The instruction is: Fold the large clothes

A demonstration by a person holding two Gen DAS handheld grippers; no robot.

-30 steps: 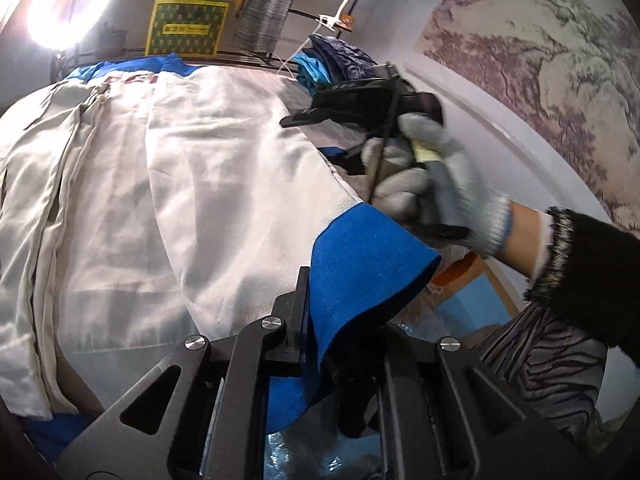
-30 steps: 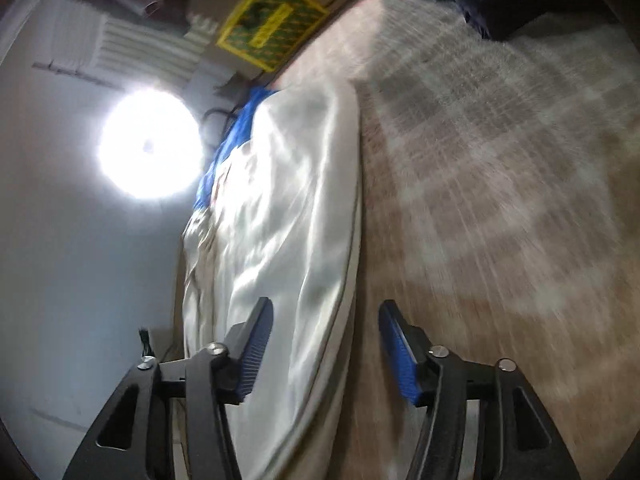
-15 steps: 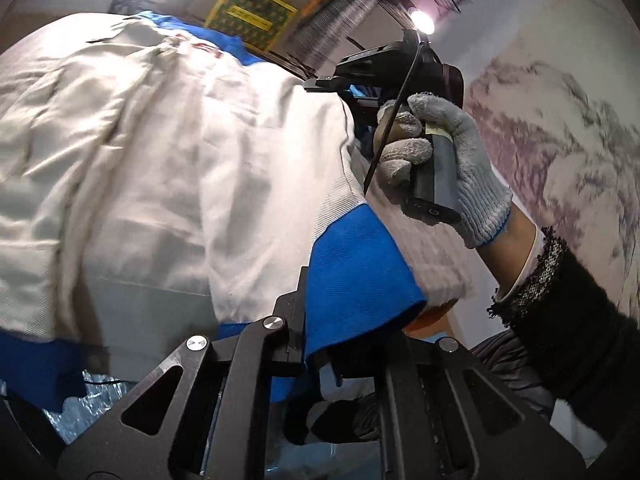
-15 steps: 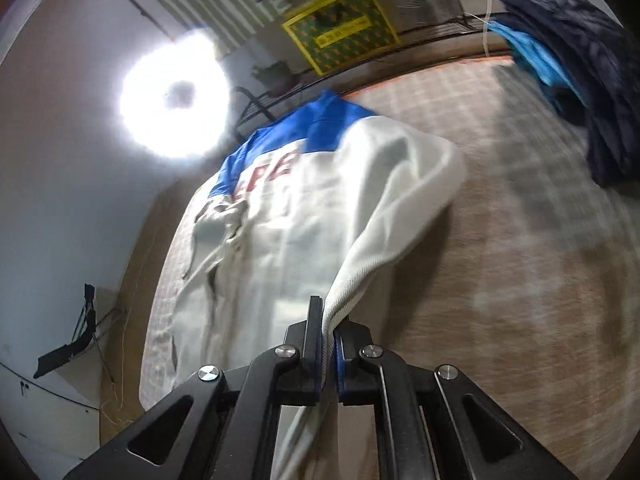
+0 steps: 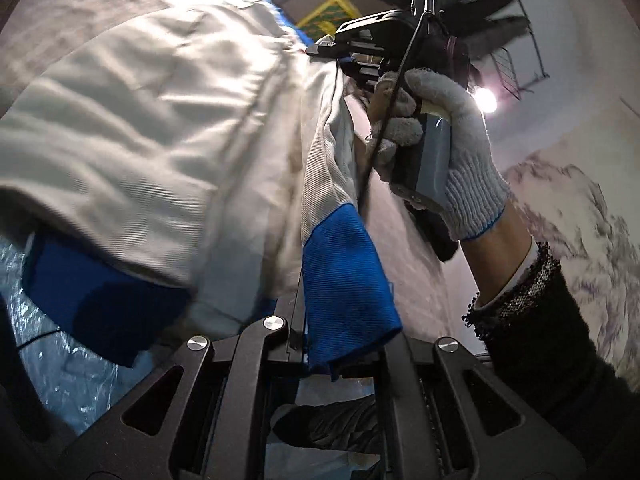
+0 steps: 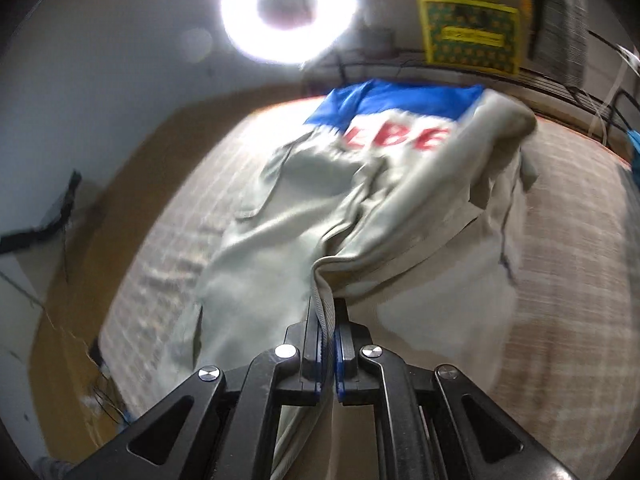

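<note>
In the left wrist view, the cream jacket (image 5: pixel 132 128) fills the left and middle of the picture, lifted and hanging in heavy folds, with a dark blue band along its lower left part. Under it at the lower left lies a crinkled clear plastic sheet (image 5: pixel 52 352). In the middle, the left claw (image 5: pixel 316 344) is clamped together on the blue ribbed cuff (image 5: pixel 344 292) of the jacket, which hangs over the claw fingers. To the right, a hand in a grey knit glove (image 5: pixel 460 152) with a black sleeve (image 5: pixel 544 320) holds the handle of the right claw (image 5: pixel 332 46), which meets the cream cloth at the upper middle. Behind the hand is a wall with a painted landscape (image 5: pixel 580 200).

In the right wrist view, at the far left there is a pale wall, and at the top a bright ring lamp (image 6: pixel 288 8). The jacket (image 6: pixel 352 208) lies bunched on a checked tabletop (image 6: pixel 580 264), reaching from the far edge, where its blue shoulder part and red letters (image 6: pixel 396 138) are, toward the near edge. At the bottom middle, the right claw (image 6: pixel 327 328) is pressed together on a fold of the cream cloth, which rises between its fingers. At the upper right, a yellow and green box (image 6: pixel 472 36) stands beyond the far edge of the tabletop. The picture is blurred, so small details are not clear.
</note>
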